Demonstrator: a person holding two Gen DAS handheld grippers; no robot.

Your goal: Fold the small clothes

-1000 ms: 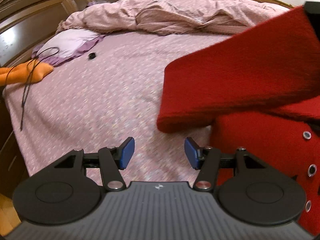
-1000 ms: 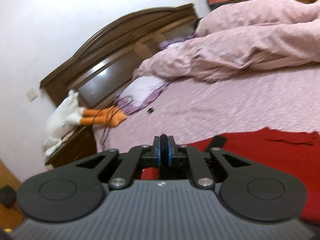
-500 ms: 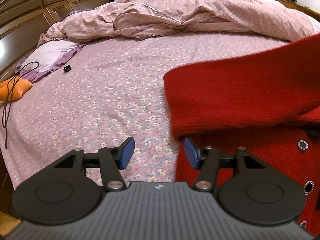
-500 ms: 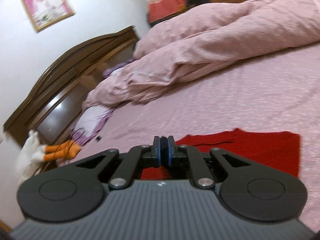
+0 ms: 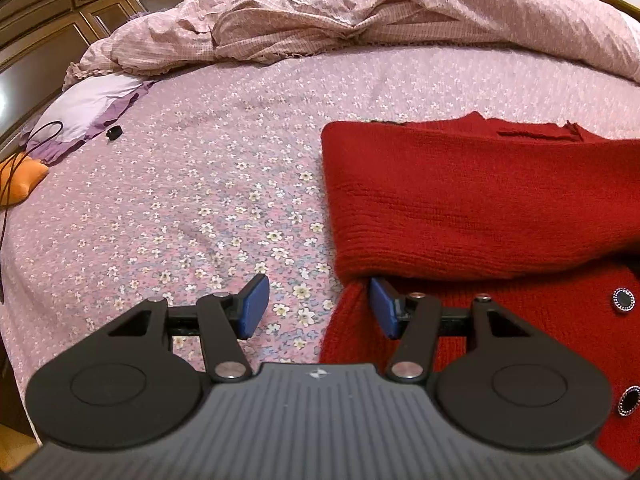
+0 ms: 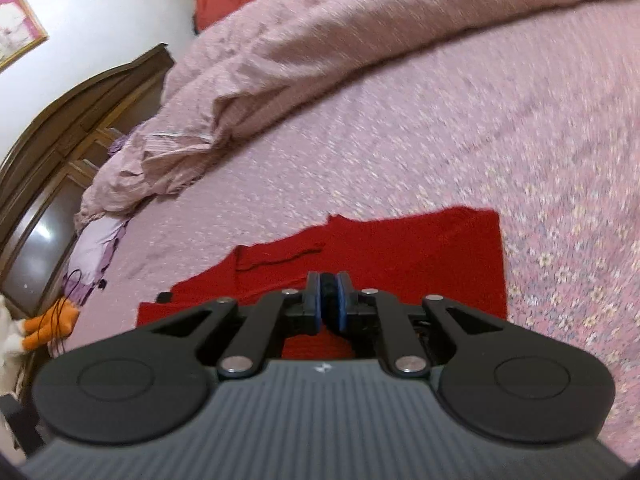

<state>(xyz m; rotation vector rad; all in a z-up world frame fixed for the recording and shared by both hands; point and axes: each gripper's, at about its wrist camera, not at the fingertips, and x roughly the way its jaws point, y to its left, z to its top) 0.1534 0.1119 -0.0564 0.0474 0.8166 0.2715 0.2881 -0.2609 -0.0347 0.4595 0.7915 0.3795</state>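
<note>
On the floral bedsheet (image 5: 208, 208), a red knit cardigan (image 5: 480, 208) lies flat with one sleeve (image 5: 460, 200) folded across its buttoned front. My left gripper (image 5: 316, 308) hangs wide, holding nothing, its right pad at the sleeve's cuff edge. My right gripper (image 6: 328, 304) is pressed together above the cardigan (image 6: 420, 256); whether any knit is pinched I cannot tell. The wool looks soft, thick and limp, likely to sag and stretch, so I judge the cuff or hem edges the surest holds.
</note>
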